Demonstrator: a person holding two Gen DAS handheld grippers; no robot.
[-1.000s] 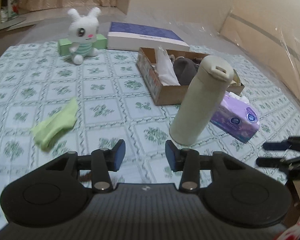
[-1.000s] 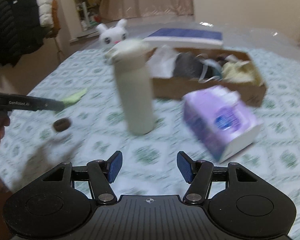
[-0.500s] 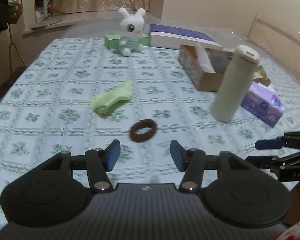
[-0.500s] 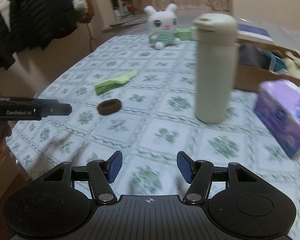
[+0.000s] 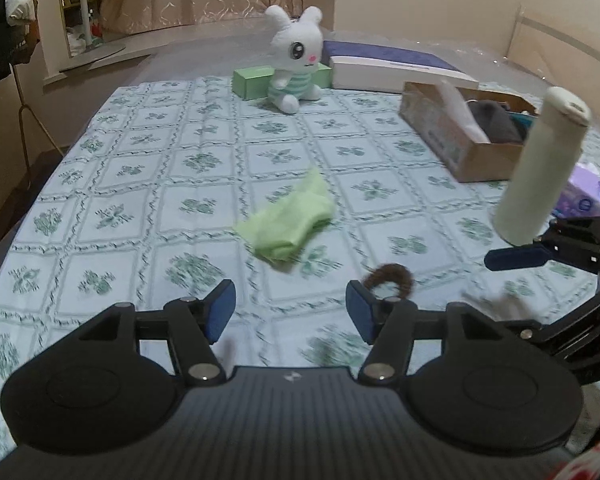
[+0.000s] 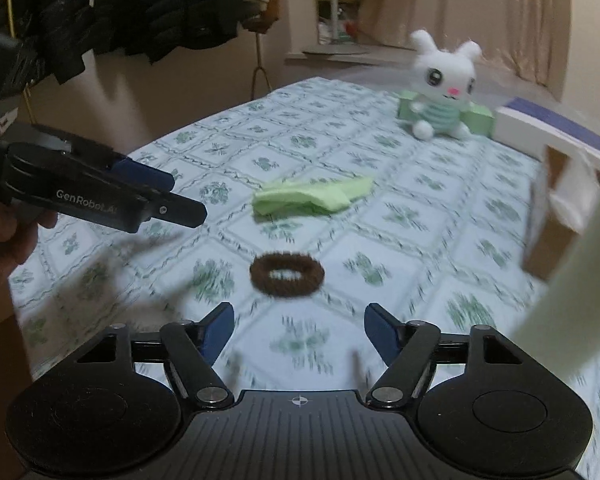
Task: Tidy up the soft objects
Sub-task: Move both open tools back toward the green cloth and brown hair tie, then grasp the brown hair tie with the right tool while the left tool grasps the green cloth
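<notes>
A brown fuzzy hair tie [image 6: 287, 275] lies flat on the patterned tablecloth, just ahead of my right gripper [image 6: 299, 326], whose jaws are opening with nothing between them. In the left wrist view the hair tie [image 5: 390, 276] sits beside the right fingertip of my left gripper [image 5: 290, 308], also opening and empty. A folded green cloth [image 5: 290, 222] lies further on, also seen as the green cloth [image 6: 312, 198] from the right. A white plush bunny [image 5: 296, 56] sits at the back. A cardboard box [image 5: 452, 148] holds soft items.
A tall cream bottle [image 5: 540, 172] stands at the right, close to my right gripper, with a purple tissue pack [image 5: 588, 196] behind it. A green box [image 5: 252, 80] and a blue-and-white box [image 5: 396, 66] stand at the back. Dark jackets [image 6: 120, 4] hang left.
Both grippers swung left across the table and sank a little, and both opened wider. The hair tie and green cloth came closer into view; the bottle and box slid right.
</notes>
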